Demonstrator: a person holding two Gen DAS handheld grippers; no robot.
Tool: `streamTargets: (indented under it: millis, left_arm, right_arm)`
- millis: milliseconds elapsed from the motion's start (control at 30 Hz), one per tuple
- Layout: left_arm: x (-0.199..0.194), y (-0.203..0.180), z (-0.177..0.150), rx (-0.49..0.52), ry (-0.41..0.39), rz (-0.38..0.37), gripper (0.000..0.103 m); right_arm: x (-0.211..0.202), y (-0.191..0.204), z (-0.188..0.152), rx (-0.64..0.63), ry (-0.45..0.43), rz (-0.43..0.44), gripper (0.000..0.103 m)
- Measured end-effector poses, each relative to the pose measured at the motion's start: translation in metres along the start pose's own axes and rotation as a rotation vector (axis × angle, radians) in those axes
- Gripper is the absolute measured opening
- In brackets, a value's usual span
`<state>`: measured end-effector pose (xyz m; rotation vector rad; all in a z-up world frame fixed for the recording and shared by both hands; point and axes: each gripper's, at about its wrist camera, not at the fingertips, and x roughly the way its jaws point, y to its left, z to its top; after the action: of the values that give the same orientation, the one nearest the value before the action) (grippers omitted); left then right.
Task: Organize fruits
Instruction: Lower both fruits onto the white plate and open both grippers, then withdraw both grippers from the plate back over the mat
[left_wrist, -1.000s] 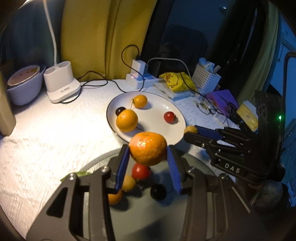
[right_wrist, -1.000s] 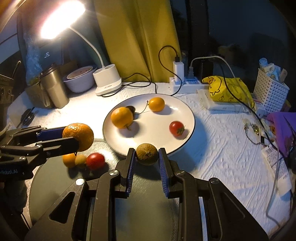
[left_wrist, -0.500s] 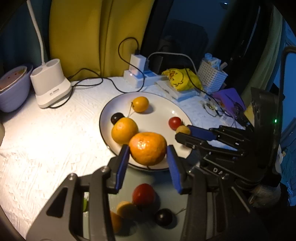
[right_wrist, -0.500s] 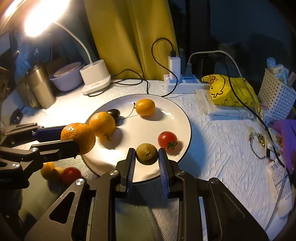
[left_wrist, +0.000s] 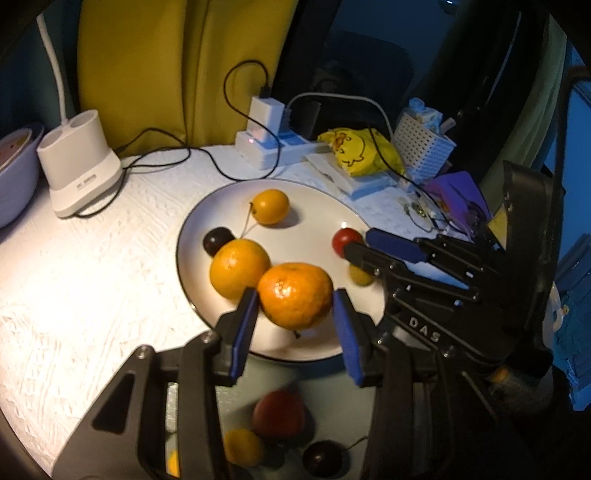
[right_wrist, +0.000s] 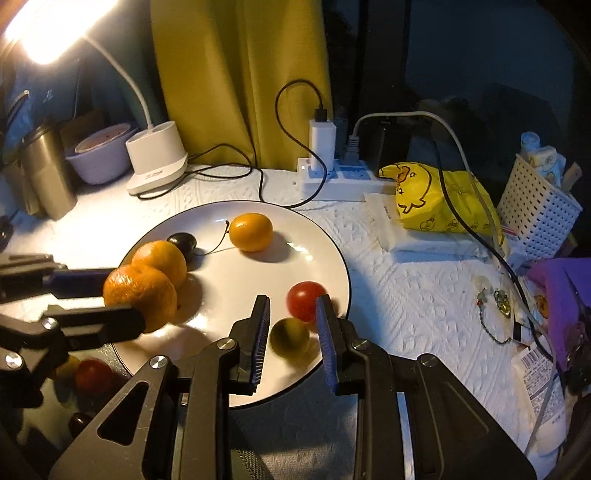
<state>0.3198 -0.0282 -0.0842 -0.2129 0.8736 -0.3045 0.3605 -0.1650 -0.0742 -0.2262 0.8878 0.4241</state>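
Note:
A white plate (left_wrist: 314, 210) (right_wrist: 229, 391) holds a mandarin (left_wrist: 238, 267), a small orange fruit (left_wrist: 270, 206), a dark cherry (left_wrist: 218, 240) and a red cherry tomato (right_wrist: 304, 301). My left gripper (left_wrist: 295, 314) is shut on a large mandarin (left_wrist: 295, 295) (right_wrist: 140, 295) just above the plate's near edge. My right gripper (right_wrist: 291, 325) is open, its jaws standing apart from a small green-brown fruit (right_wrist: 290, 336) that lies on the plate between them.
A dark tray (left_wrist: 332, 406) in front holds a red tomato (left_wrist: 279, 413), a yellow fruit (left_wrist: 242, 446) and a dark cherry (left_wrist: 321, 458). Behind the plate are a lamp base (left_wrist: 79, 173), a power strip (right_wrist: 332, 181), a yellow bag (right_wrist: 436, 199) and a white basket (right_wrist: 535, 214).
Both grippers moved forward over the plate. The right gripper opened and let the green-brown fruit down onto the plate. The left still holds the mandarin.

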Motion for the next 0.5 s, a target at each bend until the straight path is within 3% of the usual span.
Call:
streamTargets:
  millis: [133,500]
  left_arm:
    - [0.0,0.001,-0.001,-0.017,0.014,0.008,0.043]
    - [-0.029,0.0,-0.006,-0.02,-0.052,0.032,0.044]
  right_arm:
    - [-0.003,-0.001,0.0,0.01,0.0,0.0,0.029]
    - [-0.024,0.007,-0.001,0.021,-0.019,0.01,0.029]
